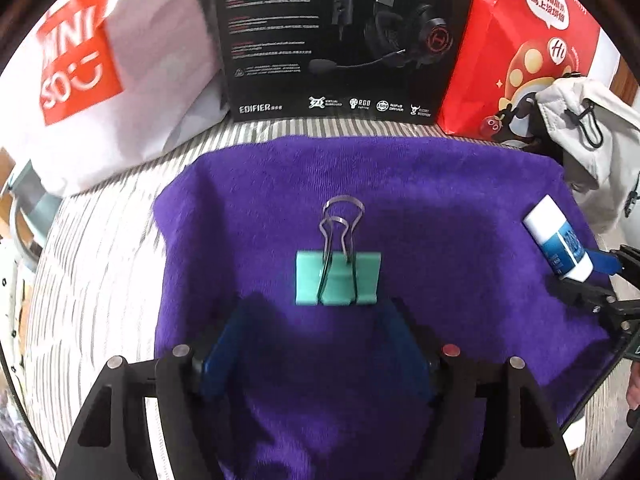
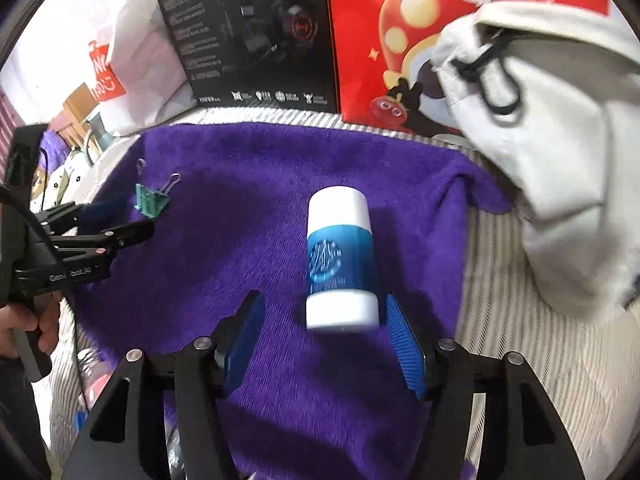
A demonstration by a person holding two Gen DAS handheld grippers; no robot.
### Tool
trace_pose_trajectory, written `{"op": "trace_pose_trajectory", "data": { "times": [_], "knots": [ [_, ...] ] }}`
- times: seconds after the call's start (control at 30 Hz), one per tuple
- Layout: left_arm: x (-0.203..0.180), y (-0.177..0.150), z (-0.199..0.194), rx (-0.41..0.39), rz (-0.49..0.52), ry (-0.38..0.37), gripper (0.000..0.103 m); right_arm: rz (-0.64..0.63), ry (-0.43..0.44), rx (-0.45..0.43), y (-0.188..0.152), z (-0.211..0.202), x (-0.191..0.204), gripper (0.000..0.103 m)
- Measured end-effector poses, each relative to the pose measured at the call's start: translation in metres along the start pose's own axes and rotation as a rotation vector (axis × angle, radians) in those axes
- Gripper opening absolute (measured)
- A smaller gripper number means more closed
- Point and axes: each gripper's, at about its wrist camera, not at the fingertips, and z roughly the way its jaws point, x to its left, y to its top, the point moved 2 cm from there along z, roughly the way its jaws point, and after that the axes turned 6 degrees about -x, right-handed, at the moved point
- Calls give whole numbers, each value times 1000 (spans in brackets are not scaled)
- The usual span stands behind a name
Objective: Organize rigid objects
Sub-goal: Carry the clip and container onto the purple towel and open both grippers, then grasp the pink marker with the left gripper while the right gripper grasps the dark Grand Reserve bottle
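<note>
- The purple towel (image 1: 420, 184) serves as the work mat; the teal binder clip (image 1: 338, 278) lies near its middle, flat side down with its wire handles pointing toward the far edge, probably so it can be taken squarely
- The left gripper (image 1: 320, 344) sits just short of the clip with its jaws spread wide and nothing between them, lined up on the clip's body
- The white-and-blue glue stick (image 2: 340, 264) lies toward the towel's right side; the right gripper (image 2: 324, 344) stands open around its near end, the right pad close to or touching it, no clamp yet
- Behind the towel stand a white MINISO bag (image 1: 80, 56), a black EDIFIER headset box (image 1: 340, 36) marked "RGB", and a red mushroom-print bag (image 1: 532, 40) reading "Hi"; the glue stick's label is unreadable
</note>
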Motion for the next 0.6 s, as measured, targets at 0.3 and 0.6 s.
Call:
{"op": "trace_pose_trajectory", "data": {
  "times": [0.3, 0.6],
  "knots": [
    [4, -25, -56, -51, -86, -45, 70, 70, -29, -56, -55, -81, -2, 62],
    [-9, -93, -119, -96, -11, -68, 70, 142, -62, -83, -126, -133, 7, 62]
  ]
}}
